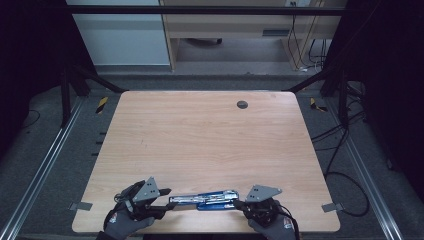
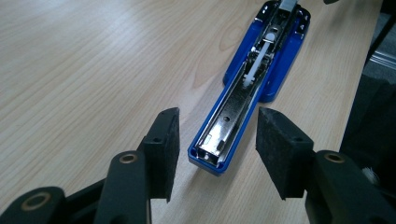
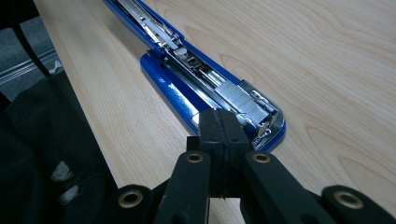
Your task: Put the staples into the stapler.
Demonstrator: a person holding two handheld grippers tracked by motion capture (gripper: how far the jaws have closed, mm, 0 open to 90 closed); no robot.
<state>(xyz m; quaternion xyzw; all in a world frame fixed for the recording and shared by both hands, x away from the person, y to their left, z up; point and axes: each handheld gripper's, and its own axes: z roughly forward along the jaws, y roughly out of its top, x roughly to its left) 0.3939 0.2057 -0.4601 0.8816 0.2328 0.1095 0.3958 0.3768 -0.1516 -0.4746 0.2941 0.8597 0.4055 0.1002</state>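
Note:
A blue stapler [image 1: 205, 200] lies swung open flat on the wooden table [image 1: 200, 135], close to the front edge. My left gripper [image 1: 167, 199] is at its left end. In the left gripper view the left gripper [image 2: 217, 140] is open, and the tip of the stapler's metal magazine arm [image 2: 243, 102] lies between the pads with a gap on each side. My right gripper [image 1: 237, 203] is at the other end. In the right gripper view its pads [image 3: 219, 126] are shut flat together, tips right against the stapler [image 3: 201, 84] beside a strip of staples [image 3: 240, 100].
A dark round grommet [image 1: 242, 104] sits in the far part of the table. The table's front edge runs just below both gloved hands. Metal frame rails and floor cables [image 1: 345, 175] flank the table, and a desk stands beyond it.

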